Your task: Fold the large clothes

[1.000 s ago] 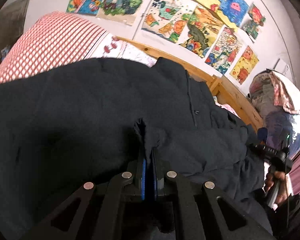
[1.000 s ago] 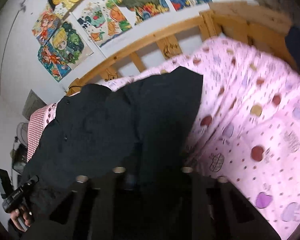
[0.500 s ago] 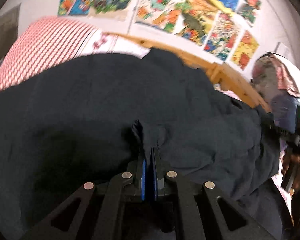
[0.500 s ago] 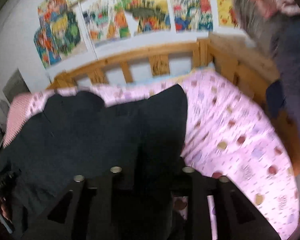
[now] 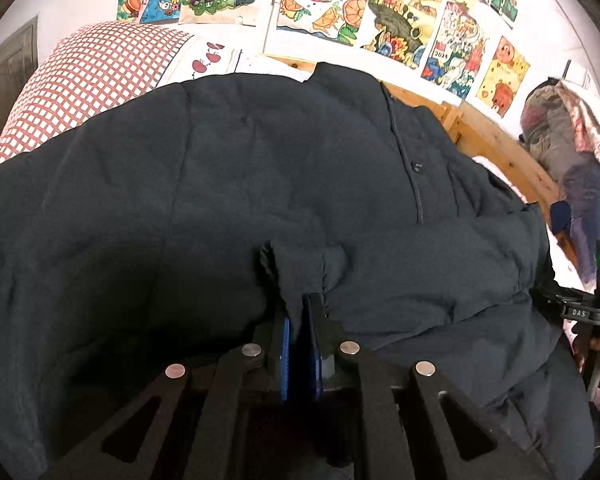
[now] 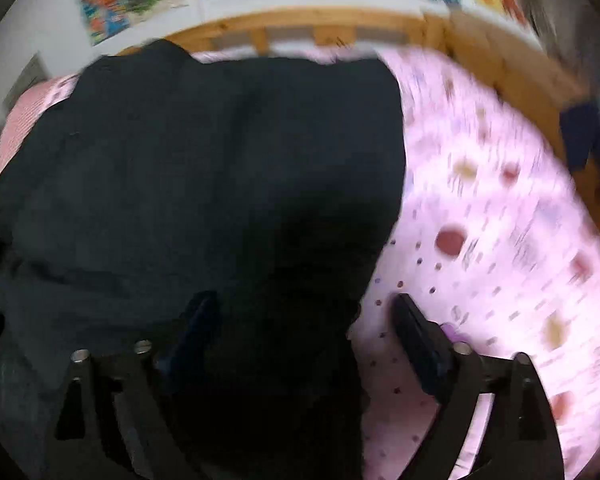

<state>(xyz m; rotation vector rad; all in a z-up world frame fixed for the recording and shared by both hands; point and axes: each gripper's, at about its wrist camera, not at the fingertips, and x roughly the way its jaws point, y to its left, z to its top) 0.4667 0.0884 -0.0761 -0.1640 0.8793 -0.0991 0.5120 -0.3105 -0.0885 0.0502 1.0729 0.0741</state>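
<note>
Garment: a dark padded jacket (image 5: 260, 168) is spread over the bed, filling the centre and left of both views.
Long axis: it runs from the lower frame toward the wooden bed rail (image 5: 496, 140) at upper right; the snap placket is seen right of centre.
Left gripper (image 5: 301, 320): clamped together on a bunched fold of the jacket.
Right gripper (image 6: 304, 312): fingers are held wide apart, straddling the jacket's right edge over the pink bedsheet (image 6: 500, 220).
Pillow (image 5: 88, 80): checked red, upper left.

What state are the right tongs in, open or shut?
Open. In the right wrist view the right tongs stand wide apart over the dark coat on the pink bedsheet, clamping nothing.
</note>
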